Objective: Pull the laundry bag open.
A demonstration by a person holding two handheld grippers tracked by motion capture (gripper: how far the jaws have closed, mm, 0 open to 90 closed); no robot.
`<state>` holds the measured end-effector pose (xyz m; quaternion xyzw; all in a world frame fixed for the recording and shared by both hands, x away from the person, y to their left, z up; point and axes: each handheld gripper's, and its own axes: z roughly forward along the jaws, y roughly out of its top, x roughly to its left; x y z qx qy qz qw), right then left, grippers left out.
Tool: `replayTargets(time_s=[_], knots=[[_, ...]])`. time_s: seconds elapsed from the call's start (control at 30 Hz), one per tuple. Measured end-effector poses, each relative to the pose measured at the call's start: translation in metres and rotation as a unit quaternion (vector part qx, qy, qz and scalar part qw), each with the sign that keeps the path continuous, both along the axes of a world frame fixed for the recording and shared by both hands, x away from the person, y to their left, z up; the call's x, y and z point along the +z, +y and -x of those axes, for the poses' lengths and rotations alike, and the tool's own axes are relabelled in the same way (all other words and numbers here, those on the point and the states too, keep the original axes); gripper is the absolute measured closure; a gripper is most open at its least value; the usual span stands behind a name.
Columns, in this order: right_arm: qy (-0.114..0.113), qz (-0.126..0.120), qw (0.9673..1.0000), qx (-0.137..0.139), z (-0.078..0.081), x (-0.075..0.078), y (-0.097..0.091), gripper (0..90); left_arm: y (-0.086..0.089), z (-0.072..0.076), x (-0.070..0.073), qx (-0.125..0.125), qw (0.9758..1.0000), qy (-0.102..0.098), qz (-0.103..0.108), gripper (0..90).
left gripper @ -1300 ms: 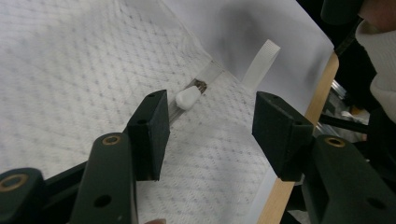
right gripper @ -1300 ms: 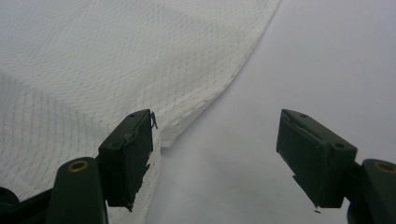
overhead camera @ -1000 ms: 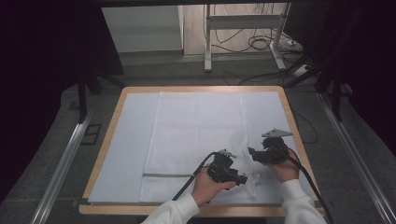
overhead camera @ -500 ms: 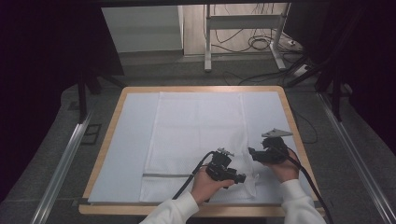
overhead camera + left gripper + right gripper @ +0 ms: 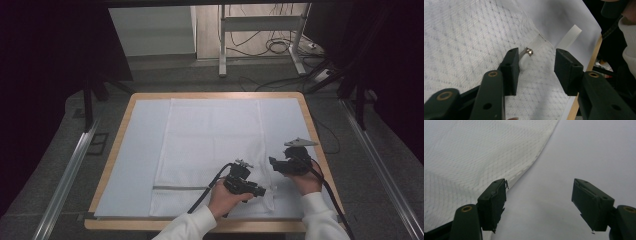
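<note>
Left hand-held gripper, jaws just narrowing yet released, frames a zipper pull; right hand-held gripper released.

A lab or test room set up for recording, not a home. A wooden-edged table covered with a pale sheet stands on grey carpeted floor. Black curtains close off both sides. Metal rails run along the floor beside the table. Behind it stands a bare metal equipment frame, with loose cables coiled on the floor.
</note>
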<state>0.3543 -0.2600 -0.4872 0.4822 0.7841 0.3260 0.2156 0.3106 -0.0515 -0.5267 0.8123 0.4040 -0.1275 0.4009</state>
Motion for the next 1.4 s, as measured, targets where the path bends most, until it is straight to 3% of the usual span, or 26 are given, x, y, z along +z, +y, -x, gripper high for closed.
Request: replayTargets(time_s=[0.17,0.5,0.63,0.93,1.03,1.4], knots=[[-0.004,0.0,1.0,0.0,0.0,0.001,0.0,27.7,-0.004,-0.001,-0.002,0.005,1.0,-0.001,0.003,61.2],[-0.003,-0.002,1.0,0.004,0.001,0.001,0.003,27.7,-0.008,-0.002,-0.004,0.011,0.9997,-0.02,-0.013,77.9],[0.001,-0.013,0.9999,0.006,0.001,0.002,0.003,27.7,-0.007,-0.004,-0.005,0.008,0.9996,-0.022,-0.014,84.1],[0.003,-0.019,0.9998,0.007,0.001,0.003,0.0,27.7,-0.002,-0.005,-0.004,0.002,0.9997,-0.024,-0.006,85.7],[0.011,-0.034,0.9993,0.009,0.002,0.004,-0.002,27.7,0.002,-0.005,-0.001,0.001,0.9997,-0.025,0.006,85.7],[0.021,-0.058,0.9981,0.007,0.003,0.008,-0.004,27.7,0.018,-0.003,0.012,-0.003,0.9991,-0.042,0.011,86.0]])
